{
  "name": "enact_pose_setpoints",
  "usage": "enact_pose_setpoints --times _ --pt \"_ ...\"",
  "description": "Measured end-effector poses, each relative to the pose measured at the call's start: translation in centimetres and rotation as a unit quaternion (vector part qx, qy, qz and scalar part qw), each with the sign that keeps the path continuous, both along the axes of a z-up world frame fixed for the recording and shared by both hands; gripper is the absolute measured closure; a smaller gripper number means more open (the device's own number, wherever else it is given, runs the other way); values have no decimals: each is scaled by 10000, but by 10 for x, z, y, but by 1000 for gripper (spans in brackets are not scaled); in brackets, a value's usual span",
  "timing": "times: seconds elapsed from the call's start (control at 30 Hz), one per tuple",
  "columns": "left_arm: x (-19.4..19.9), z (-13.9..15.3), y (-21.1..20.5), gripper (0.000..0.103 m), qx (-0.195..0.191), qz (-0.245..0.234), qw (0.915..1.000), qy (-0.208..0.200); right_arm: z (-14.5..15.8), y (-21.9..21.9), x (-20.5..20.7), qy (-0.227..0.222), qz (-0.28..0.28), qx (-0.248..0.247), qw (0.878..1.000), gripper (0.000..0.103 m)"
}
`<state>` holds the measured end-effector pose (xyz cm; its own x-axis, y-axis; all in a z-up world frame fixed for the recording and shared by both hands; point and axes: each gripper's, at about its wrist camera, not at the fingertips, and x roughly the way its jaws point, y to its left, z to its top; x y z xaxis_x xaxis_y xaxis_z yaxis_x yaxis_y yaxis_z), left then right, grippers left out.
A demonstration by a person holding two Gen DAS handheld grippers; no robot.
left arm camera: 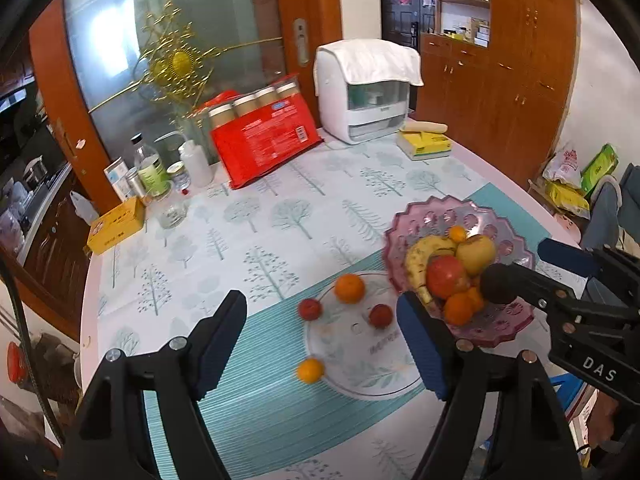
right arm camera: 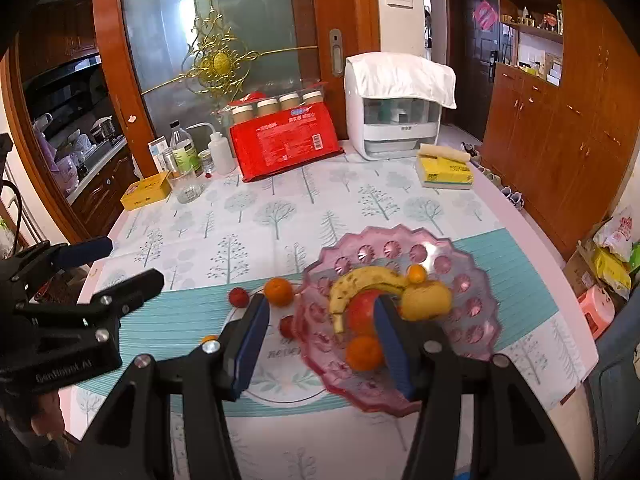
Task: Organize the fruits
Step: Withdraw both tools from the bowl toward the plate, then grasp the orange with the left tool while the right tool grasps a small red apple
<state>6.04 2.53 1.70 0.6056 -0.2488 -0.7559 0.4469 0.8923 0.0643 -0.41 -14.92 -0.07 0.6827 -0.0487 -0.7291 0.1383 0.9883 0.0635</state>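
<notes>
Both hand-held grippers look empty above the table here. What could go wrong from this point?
1. The heaped pink scalloped glass bowl could shed fruit if bumped.
2. The small orange at the rim of the round white floral plate might roll off the table.
3. The left hand-held gripper and right hand-held gripper are close and could collide.

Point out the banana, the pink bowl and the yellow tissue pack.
banana [right arm camera: 362,280]: right wrist view, middle of its curved peel.
pink bowl [right arm camera: 474,276]: right wrist view, bare scalloped wall.
yellow tissue pack [left arm camera: 425,145]: left wrist view, top face.
</notes>
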Motion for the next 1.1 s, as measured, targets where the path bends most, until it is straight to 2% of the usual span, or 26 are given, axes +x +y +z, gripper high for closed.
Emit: enact_pose_setpoints --times 0.2,0.4,0.47,0.7,0.87,1.1 --pt "13 -16 32 26 -15 164 9998 141 -16 30 6 201 47 20 9998 48" --pt "31 -52 51 26 100 171 9988 446 -47 49 13 491 57 55 9988 48" --pt "39 -71 55 26 51 159 9975 682 -60 53 16 577 48 89 9983 48" --pt "48 -137 53 26 -3 28 9920 1261 -108 66 20 706 -28 215 9973 48" --pt "49 -177 44 26 63 -54 9892 1466 -148 72 24 867 -272 214 9956 48" --pt "58 -205 42 26 -128 31 9856 1684 -174 74 32 937 -367 156 9948 48"
